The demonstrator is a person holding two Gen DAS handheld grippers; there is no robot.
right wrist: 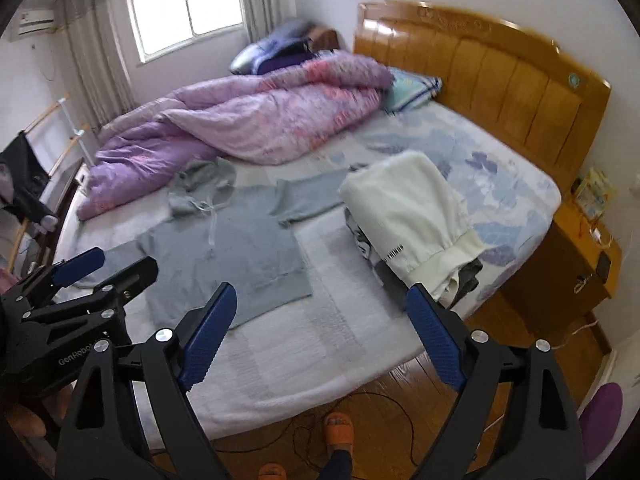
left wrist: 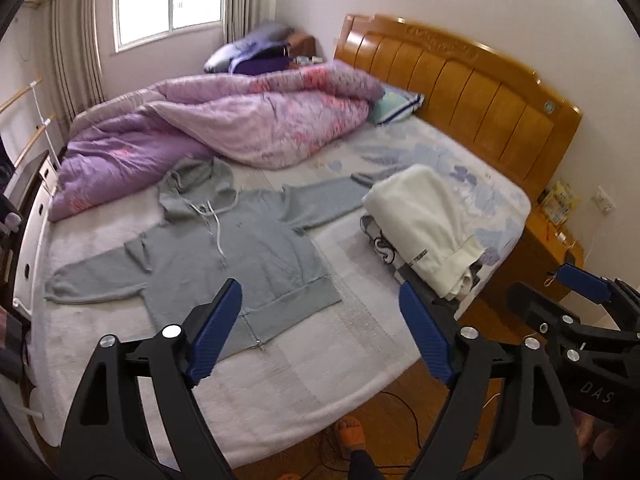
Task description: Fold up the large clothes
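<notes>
A grey zip hoodie [left wrist: 236, 248] lies flat, face up, on the bed [left wrist: 320, 360], sleeves spread to both sides and hood toward the purple quilt. It also shows in the right wrist view [right wrist: 236, 256]. My left gripper [left wrist: 320, 332] is open and empty, held above the bed's near edge just in front of the hoodie's hem. My right gripper [right wrist: 320, 336] is open and empty, held above the near edge to the right of the hoodie. Each gripper shows at the edge of the other's view.
A stack of folded clothes topped by a cream garment [left wrist: 424, 224] sits on the bed's right side. A rumpled purple quilt [left wrist: 208, 132] fills the far side. A wooden headboard [left wrist: 460, 84] and nightstand [right wrist: 580, 256] stand to the right. Cables and my sandalled feet [right wrist: 340, 428] are on the floor.
</notes>
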